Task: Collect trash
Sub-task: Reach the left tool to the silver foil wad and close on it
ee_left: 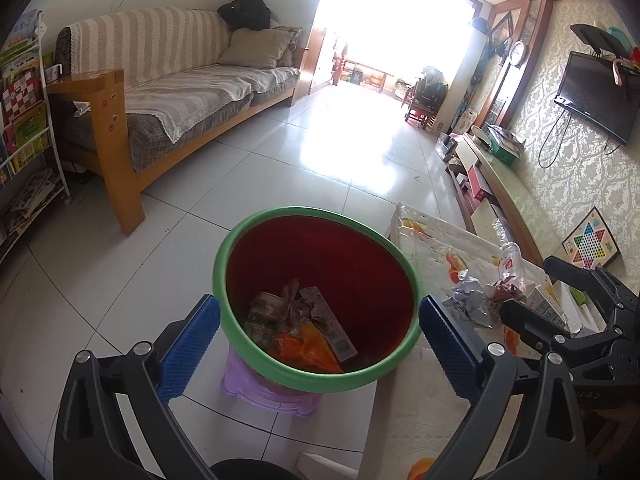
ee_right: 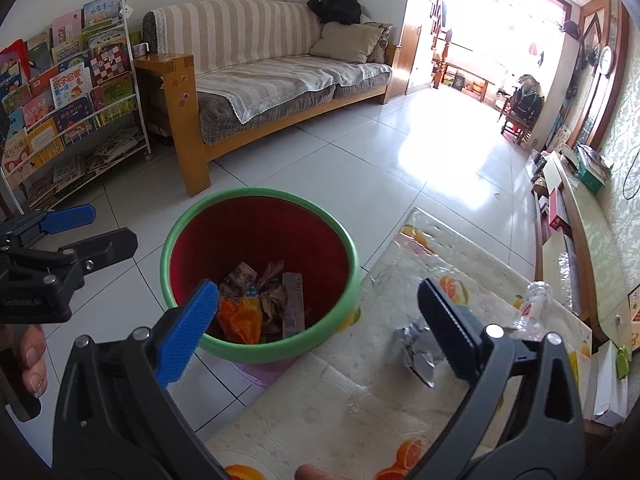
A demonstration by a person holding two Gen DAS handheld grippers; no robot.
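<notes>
A bin with a green rim (ee_left: 256, 344) and red inside stands on a purple stool (ee_left: 272, 392) beside the table. In it lie an orange wrapper (ee_left: 308, 346), a flat carton (ee_left: 332, 320) and crumpled paper. My left gripper (ee_left: 318, 344) hangs open above the bin's near rim, nothing between its blue pads. My right gripper (ee_right: 318, 300) is open and empty, over the gap between the bin rim (ee_right: 256, 352) and the table (ee_right: 360, 400). Crumpled foil (ee_right: 416, 350) lies just behind its right finger. A clear plastic bottle (ee_right: 532, 308) lies further right. The left gripper (ee_right: 108, 228) shows at the left edge.
The table carries a fruit-print plastic cover (ee_left: 432, 240) with a small carton (ee_left: 544, 304) on it. A wooden sofa (ee_left: 168, 92) and a book rack (ee_right: 68, 112) stand at the back left, a low TV bench (ee_left: 504, 184) along the right wall. White tiled floor (ee_left: 320, 152) lies between.
</notes>
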